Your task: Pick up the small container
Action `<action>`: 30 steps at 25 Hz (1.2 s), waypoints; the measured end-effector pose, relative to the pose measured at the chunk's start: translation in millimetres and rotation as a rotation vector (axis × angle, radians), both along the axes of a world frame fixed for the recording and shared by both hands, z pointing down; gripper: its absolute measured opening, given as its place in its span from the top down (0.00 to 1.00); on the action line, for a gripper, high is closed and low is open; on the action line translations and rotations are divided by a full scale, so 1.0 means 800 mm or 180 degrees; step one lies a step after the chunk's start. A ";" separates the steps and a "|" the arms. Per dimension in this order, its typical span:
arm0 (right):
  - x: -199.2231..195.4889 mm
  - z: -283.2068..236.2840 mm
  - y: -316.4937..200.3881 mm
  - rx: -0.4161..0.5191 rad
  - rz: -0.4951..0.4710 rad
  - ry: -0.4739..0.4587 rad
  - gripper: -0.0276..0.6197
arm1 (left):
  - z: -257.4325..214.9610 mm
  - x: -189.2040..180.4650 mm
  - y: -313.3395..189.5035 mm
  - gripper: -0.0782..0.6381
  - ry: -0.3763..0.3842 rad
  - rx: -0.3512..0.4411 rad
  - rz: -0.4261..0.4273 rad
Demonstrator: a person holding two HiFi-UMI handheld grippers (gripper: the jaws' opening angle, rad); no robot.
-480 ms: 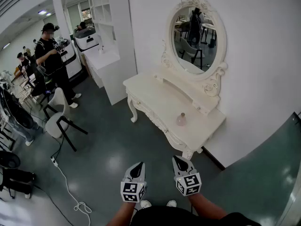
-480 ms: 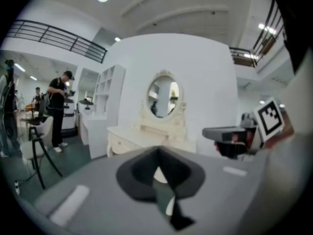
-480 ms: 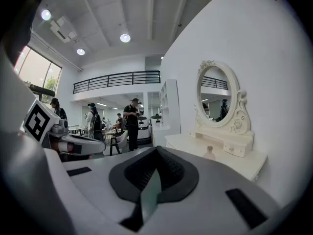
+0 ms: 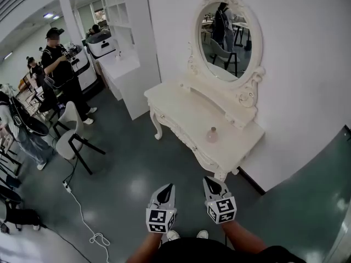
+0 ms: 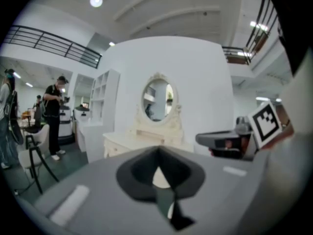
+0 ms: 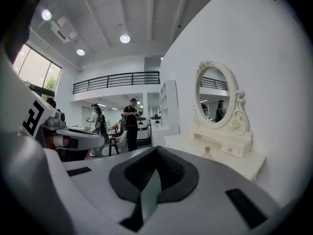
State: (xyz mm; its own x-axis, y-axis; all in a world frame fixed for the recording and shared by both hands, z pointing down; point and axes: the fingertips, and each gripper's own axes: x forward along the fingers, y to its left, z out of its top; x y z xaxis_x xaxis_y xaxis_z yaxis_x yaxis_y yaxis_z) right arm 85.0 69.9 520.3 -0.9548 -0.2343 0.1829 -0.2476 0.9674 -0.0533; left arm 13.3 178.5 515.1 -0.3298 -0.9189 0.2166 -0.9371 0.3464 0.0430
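Note:
The small container [image 4: 211,135], a pale pink bottle, stands on the white dressing table [image 4: 181,111] near its right end, below the oval mirror [image 4: 226,37]. In the right gripper view the small container [image 6: 208,152] shows small and far off on the table. My left gripper [image 4: 169,187] and right gripper [image 4: 210,181] are held side by side over the dark floor, well short of the table. Both are shut with nothing in them. The left gripper [image 5: 157,153] points at the table front; the right gripper [image 6: 157,149] points left of the container.
A white shelf unit and counter [image 4: 125,64] stand left of the table. A white chair [image 4: 70,135] and a cable [image 4: 82,218] on the floor lie to the left. Several people [image 4: 59,64] stand in the back left. The wall [image 4: 307,92] runs behind the table.
Both grippers have edged slightly right and stay shut. A person with a backpack has come further into view at the left edge. The container has not moved.

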 end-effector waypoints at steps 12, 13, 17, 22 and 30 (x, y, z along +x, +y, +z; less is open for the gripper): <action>-0.038 -0.030 0.012 -0.0027 -0.0019 -0.0221 0.95 | -0.011 -0.026 0.012 0.88 -0.0052 0.0044 0.0004; -0.040 -0.030 0.012 -0.0019 -0.0021 -0.0214 0.95 | -0.011 -0.029 0.010 0.88 -0.0051 0.0059 0.0011; -0.054 -0.025 0.019 -0.0038 -0.0027 -0.0193 0.95 | -0.009 -0.046 0.012 0.88 -0.0065 0.0073 0.0061; -0.066 -0.024 0.033 -0.0022 0.0030 -0.0204 0.95 | -0.009 -0.061 0.021 0.88 -0.0072 0.0109 0.0164; -0.079 -0.029 0.034 0.0066 0.0082 -0.0185 0.95 | -0.002 -0.078 0.019 0.88 0.0028 0.0161 0.0247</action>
State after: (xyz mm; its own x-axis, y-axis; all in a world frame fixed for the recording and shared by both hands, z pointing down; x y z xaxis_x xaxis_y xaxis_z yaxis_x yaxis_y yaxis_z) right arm 21.5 97.3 496.9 -0.9573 -0.2621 0.1221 -0.2695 0.9618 -0.0485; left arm -49.3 193.9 513.4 -0.2555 -0.9514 0.1717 -0.9605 0.2700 0.0669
